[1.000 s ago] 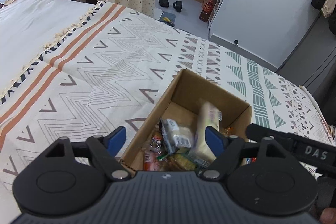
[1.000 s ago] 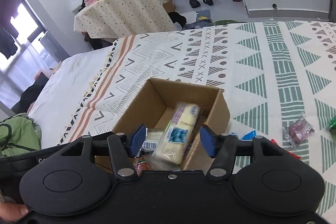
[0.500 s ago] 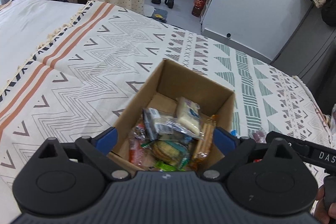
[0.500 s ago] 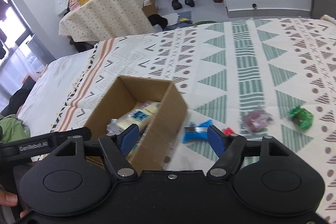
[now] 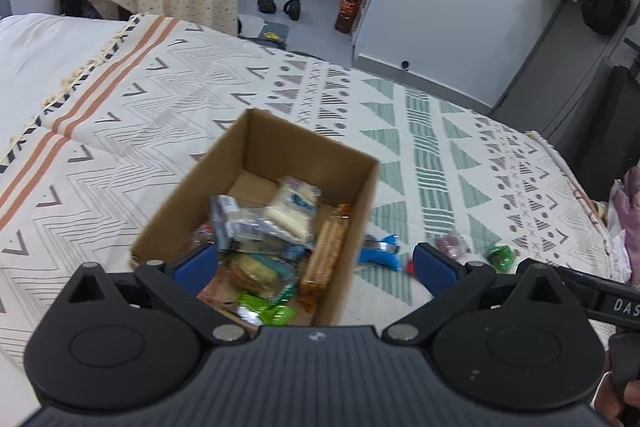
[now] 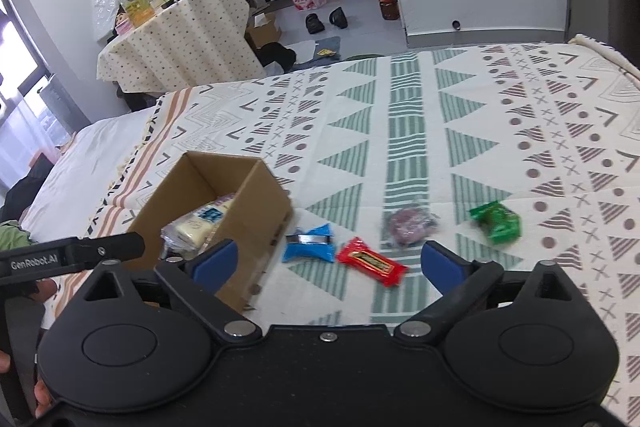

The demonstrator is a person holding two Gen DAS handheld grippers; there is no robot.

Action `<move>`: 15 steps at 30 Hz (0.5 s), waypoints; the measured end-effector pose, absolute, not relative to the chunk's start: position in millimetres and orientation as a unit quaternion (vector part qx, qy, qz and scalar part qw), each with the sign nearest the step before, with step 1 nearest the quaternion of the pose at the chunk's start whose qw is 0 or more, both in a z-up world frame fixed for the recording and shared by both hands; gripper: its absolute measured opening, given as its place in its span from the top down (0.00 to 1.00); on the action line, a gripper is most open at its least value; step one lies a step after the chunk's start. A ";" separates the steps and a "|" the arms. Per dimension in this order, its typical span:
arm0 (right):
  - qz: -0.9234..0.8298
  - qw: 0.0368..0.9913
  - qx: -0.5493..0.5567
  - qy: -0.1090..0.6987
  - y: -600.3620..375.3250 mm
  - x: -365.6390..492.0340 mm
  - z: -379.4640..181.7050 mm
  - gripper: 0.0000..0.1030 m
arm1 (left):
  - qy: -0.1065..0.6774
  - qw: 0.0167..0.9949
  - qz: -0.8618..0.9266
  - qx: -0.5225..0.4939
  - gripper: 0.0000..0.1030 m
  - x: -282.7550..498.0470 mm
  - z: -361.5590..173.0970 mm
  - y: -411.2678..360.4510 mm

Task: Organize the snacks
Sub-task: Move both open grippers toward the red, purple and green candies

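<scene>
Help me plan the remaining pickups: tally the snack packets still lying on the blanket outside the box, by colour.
Blue packet: 1
Red packet: 1
Purple packet: 1
Green packet: 1
Total: 4

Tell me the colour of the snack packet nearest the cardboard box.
Blue; the right wrist view shows it best.

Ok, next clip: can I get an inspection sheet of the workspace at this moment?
Surface: bed under a patterned blanket.
Job's things: cardboard box holding several snack packs; on the blanket beside it lie a blue packet, red packet, purple packet and green packet.
Clutter: nothing seen on the blanket.
Grippers: left gripper open over the box, empty; right gripper open over the loose packets, empty.
Cables: nothing seen.
Surroundings: draped table with bottles, slippers on the floor.
</scene>
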State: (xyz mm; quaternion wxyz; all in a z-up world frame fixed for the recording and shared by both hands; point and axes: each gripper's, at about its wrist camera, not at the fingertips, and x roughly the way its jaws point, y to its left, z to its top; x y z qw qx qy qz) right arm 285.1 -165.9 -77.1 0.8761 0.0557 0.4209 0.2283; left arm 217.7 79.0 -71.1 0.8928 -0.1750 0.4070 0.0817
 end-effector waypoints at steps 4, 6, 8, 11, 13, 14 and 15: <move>0.222 0.879 0.055 0.419 -184.5 284.2 -79.0 0.00 | 0.403 0.896 0.071 -0.174 0.00 218.3 -69.7 64.3; 0.222 0.879 0.055 0.419 -193.1 282.5 -80.4 0.00 | 0.402 0.897 0.064 -0.175 0.00 218.4 -69.1 57.0; 0.222 0.879 0.053 0.418 -201.7 281.1 -81.9 0.00 | 0.403 0.896 0.058 -0.178 0.00 219.4 -68.5 50.3; 0.219 0.881 0.050 0.418 -213.3 278.3 -83.0 0.00 | 0.411 0.893 0.053 -0.176 0.00 221.8 -68.4 40.5; 0.218 0.882 0.050 0.416 -220.0 277.2 -83.2 0.00 | 0.417 0.891 0.054 -0.173 0.00 223.2 -69.2 33.9; 0.217 0.883 0.051 0.414 -223.4 276.7 -83.4 0.00 | 0.418 0.890 0.055 -0.173 0.00 223.5 -69.7 31.2; 0.216 0.883 0.051 0.413 -226.5 276.7 -83.3 0.00 | 0.420 0.889 0.054 -0.174 0.00 223.9 -70.2 28.3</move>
